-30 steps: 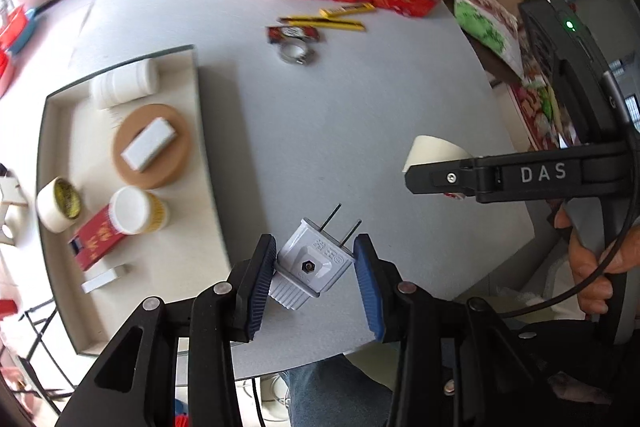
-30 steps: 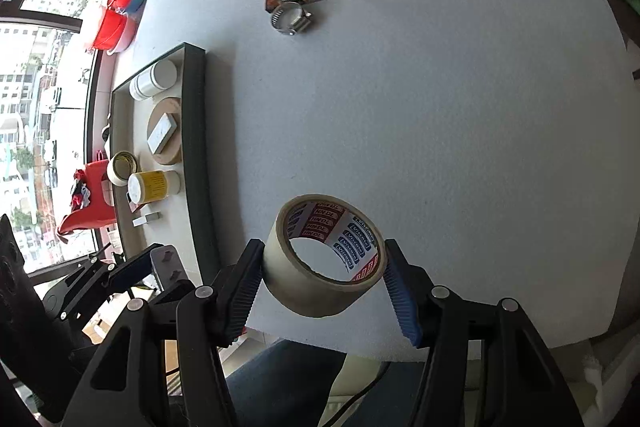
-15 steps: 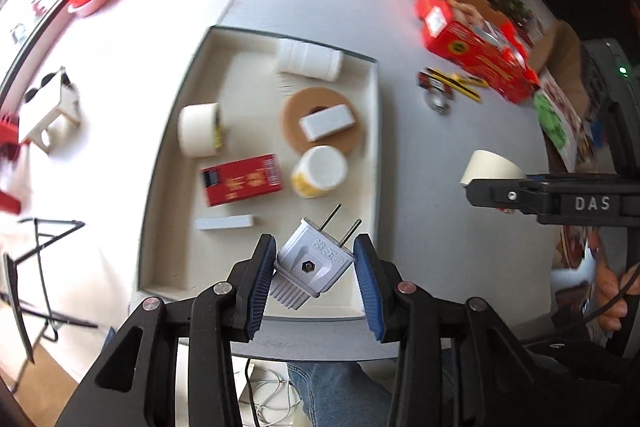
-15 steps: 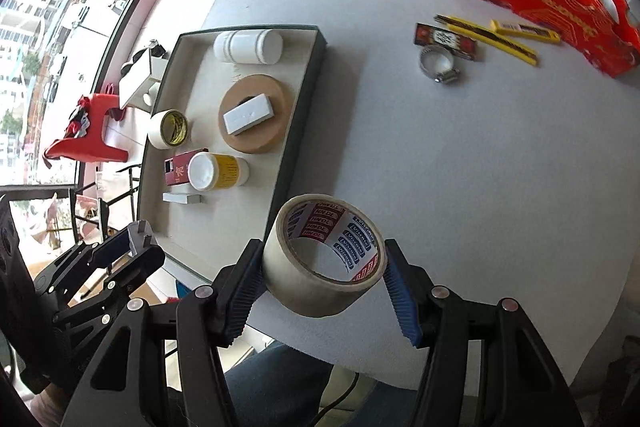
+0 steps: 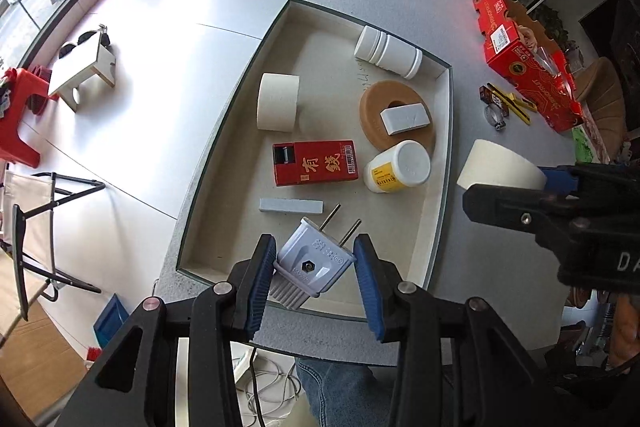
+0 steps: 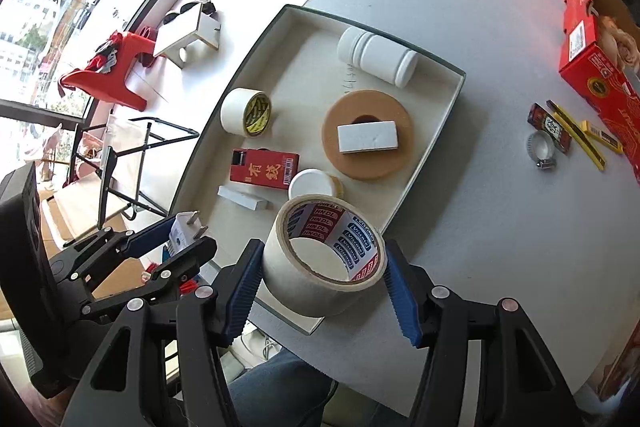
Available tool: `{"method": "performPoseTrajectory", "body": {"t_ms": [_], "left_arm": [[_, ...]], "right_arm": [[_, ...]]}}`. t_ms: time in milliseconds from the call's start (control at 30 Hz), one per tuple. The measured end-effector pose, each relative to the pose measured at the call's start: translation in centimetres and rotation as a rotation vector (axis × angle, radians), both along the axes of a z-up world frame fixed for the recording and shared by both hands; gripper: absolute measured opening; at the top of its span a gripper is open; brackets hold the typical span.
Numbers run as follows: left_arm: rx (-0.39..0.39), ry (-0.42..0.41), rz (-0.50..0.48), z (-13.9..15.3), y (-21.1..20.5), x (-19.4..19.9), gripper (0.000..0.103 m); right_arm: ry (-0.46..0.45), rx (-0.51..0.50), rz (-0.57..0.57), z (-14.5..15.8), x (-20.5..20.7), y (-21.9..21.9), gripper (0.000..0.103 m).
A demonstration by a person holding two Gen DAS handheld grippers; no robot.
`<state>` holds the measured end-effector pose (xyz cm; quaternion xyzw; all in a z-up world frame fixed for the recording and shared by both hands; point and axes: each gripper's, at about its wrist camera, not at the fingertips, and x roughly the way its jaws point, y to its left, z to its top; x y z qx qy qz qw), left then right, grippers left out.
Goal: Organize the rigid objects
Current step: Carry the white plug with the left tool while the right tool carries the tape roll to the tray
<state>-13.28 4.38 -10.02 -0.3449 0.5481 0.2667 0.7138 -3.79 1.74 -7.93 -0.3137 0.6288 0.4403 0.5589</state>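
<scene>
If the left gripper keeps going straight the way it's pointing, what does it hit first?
Probably the thin grey bar lying in the tray: the left gripper holds the plug prongs-forward toward it. The gripper's height is unclear, so it might pass above and reach the red box.

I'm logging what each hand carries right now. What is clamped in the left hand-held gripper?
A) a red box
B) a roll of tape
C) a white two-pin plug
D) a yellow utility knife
C: the left hand-held gripper pinches the white plug between its blue pads, pins pointing toward the tray; the tape roll sits in the right hand-held gripper.
</scene>
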Motion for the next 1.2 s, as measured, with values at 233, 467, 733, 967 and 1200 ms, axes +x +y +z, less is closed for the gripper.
{"method": "performPoseTrajectory", "body": {"t_ms": [233, 467, 733, 967, 1200], "left_arm": [[-0.005, 0.02, 0.004, -0.5, 0.0, -0.3, 0.043], [0.007, 0.046, -0.005, -1.0, 0.2, -0.4, 0.043], [0.024, 0.088, -0.017, -1.6, 0.1, -0.3, 0.043], [0.042, 0.123, -0.023, -2.2, 0.1, 0.0, 0.043], [0.044, 0.134, -0.035, -2.6, 0.1, 0.3, 0.043]], "right_arm": [[0.015, -0.02, -0.009, -0.5, -0.4, 0.0, 0.06], [0.018, -0.021, -0.01, -0.6, -0.3, 0.1, 0.061], [-0.018, -0.026, 0.005, -0.9, -0.6, 0.1, 0.061], [-0.05, -0.04, 0.043, -1.6, -1.5, 0.2, 0.061], [-0.037, -0.057, 0.046, -2.2, -1.6, 0.2, 0.061]]}}
